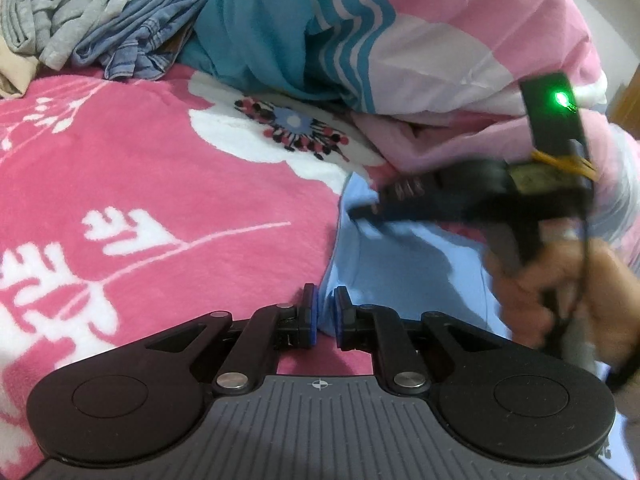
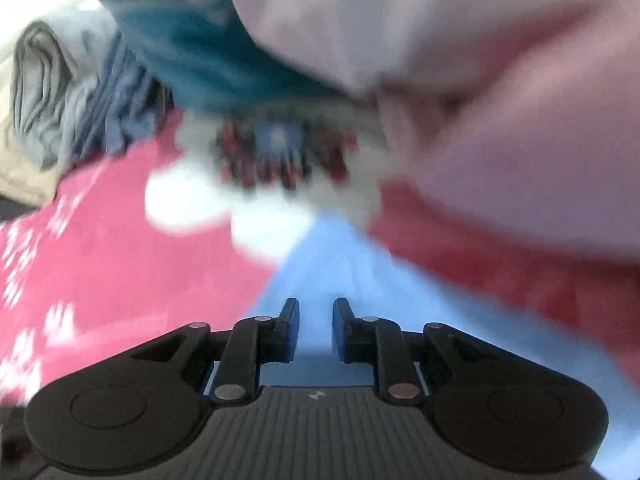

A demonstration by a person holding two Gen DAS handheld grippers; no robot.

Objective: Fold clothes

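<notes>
light blue garment [image 1: 400,264] edge pinched by left gripper [image 1: 325,312]
right gripper [image 2: 316,330] narrowly parted, nothing gripped; thin hold could be lost if tugged.

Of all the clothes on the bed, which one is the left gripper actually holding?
The plain light blue garment: its edge is pinched in the left gripper, while the grey and denim-blue clothes lie bunched at the far side.

Soft, even indoor light, fairly bright, without glare. The left wrist view is sharp across the pink floral fleece blanket [image 1: 168,184], blurred only on the moving right tool [image 1: 362,212], which throws a faint shadow on the light blue cloth [image 1: 420,272]. The right wrist view is heavily motion-smeared. Both curve strongly at the edges.
</notes>
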